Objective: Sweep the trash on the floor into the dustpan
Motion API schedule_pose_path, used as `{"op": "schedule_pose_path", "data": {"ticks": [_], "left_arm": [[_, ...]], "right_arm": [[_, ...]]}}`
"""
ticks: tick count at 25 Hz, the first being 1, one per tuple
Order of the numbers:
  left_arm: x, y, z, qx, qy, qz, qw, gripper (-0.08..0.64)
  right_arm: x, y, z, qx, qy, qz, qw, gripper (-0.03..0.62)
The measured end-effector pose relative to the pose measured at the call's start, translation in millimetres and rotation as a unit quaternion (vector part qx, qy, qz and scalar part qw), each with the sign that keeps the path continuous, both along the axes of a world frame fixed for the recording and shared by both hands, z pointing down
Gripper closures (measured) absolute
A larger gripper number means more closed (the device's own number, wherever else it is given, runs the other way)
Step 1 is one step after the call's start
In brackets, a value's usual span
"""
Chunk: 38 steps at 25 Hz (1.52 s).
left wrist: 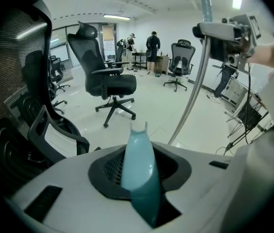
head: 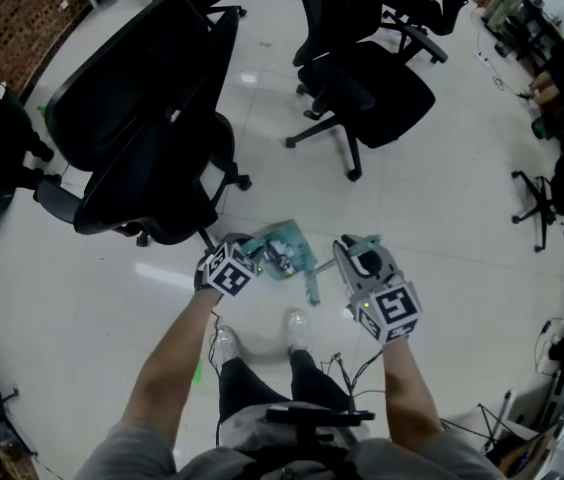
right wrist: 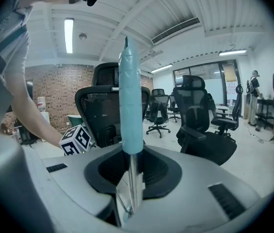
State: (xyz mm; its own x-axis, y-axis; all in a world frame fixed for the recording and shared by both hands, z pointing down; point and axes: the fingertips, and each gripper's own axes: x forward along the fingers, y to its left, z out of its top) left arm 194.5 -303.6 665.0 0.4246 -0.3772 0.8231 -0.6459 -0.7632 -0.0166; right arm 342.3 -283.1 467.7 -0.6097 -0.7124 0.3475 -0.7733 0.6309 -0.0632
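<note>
Left gripper (head: 238,259): fingers clamped narrow on the pale teal plastic handle (left wrist: 139,171), which points away from the camera.

Right gripper (head: 360,261): fingers closed on the thin metal pole with a teal sleeve (right wrist: 129,106), which stands upright between them.

Teal plastic dustpan (head: 284,244): on the glossy white floor (head: 442,218), between the two grippers, just ahead of the person's shoes. Its contents are too small to tell.

Black mesh office chair (head: 142,128): beside the left gripper.
</note>
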Motion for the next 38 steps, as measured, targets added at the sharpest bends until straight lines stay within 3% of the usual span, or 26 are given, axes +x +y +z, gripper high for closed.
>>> {"op": "schedule_pose_path", "data": {"ticks": [9, 16, 25, 30, 35, 38], "left_arm": [[-2, -1, 0, 0.000, 0.001, 0.000, 1.0000, 0.454], [-5, 3, -3, -0.019, 0.017, 0.000, 0.9997, 0.453], [-3, 20, -18, -0.060, 0.123, 0.085, 0.9869, 0.401], [-17, 23, -31, -0.062, 0.147, 0.134, 0.9780, 0.372], [-35, 22, -60, -0.063, 0.203, 0.143, 0.9668, 0.371], [-57, 16, -68, -0.061, 0.215, 0.137, 0.9651, 0.371]], "right_arm": [[-4, -5, 1, 0.003, 0.001, -0.004, 1.000, 0.528], [-39, -21, -11, 0.018, -0.001, -0.043, 0.999, 0.528], [-108, -41, -16, 0.026, 0.015, -0.059, 0.998, 0.528], [-149, -44, -22, 0.046, 0.010, -0.052, 0.998, 0.528], [-168, -41, -18, 0.057, 0.014, -0.046, 0.997, 0.528], [-180, -38, -17, 0.053, 0.019, -0.044, 0.997, 0.528]]}}
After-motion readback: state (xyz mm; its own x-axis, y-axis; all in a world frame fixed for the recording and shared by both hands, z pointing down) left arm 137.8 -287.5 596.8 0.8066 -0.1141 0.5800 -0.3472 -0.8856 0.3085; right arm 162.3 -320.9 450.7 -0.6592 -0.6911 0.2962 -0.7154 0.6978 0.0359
